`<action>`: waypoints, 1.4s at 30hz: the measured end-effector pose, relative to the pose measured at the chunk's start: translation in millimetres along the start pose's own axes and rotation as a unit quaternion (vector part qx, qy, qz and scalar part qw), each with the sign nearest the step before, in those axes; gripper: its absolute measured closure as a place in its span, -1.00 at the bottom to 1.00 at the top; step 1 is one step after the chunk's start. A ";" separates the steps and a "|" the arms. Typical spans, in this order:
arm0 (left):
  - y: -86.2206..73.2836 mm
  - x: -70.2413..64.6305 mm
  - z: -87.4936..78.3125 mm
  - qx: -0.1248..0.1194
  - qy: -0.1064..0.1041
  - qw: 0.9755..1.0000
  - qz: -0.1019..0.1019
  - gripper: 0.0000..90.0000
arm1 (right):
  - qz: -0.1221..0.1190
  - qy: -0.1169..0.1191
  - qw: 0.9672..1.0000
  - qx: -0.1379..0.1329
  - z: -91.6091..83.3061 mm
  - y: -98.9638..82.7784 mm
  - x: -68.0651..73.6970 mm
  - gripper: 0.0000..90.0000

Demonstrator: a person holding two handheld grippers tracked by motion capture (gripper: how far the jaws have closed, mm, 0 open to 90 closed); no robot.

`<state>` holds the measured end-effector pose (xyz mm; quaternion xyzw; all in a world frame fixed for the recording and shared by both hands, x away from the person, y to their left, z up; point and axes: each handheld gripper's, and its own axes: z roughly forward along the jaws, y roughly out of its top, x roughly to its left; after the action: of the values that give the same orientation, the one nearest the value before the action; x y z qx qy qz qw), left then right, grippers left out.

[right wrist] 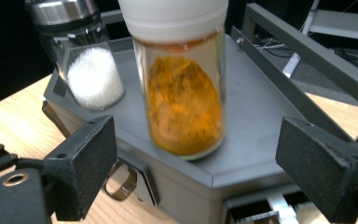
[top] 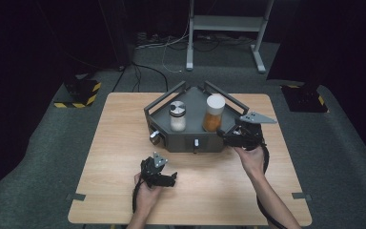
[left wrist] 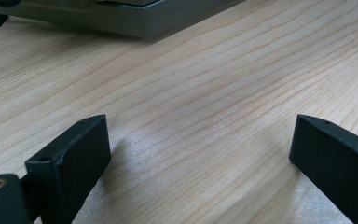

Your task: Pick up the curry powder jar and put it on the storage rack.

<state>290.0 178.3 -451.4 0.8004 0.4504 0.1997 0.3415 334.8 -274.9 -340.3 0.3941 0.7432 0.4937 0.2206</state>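
Jars stand side by side on top of a grey metal box (top: 183,141) at the far middle of the wooden table (top: 105,143): a white-capped jar of orange powder (right wrist: 184,98) and, beside it, a steel-capped jar of white grains (right wrist: 91,70). The right gripper (right wrist: 196,163) sits at the box's right front corner, jaws spread wide, the orange jar between them but untouched. Nearer the person, the left gripper (left wrist: 200,154) rests low over bare wood, jaws wide apart, holding nothing.
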 end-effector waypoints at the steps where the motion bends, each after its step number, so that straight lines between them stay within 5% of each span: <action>1: 0.0 0.0 0.0 0.000 0.000 1.000 0.000 -0.89 | 0.000 -0.001 1.000 0.001 -1.1 -2.2 -0.2 -0.72; 27: 0.0 0.0 0.0 0.000 0.000 1.000 0.000 -0.89 | 0.026 -0.015 0.999 0.028 -10.5 -61.6 -8.0 -0.72; 42: 0.0 0.0 0.0 0.000 0.000 1.000 0.000 -0.89 | 0.027 -0.022 0.998 0.053 -4.8 -81.0 -4.1 -0.72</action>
<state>290.1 178.3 -451.4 0.8004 0.4504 0.1996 0.3415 303.9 -297.2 -412.0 0.4357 0.7523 0.4509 0.2024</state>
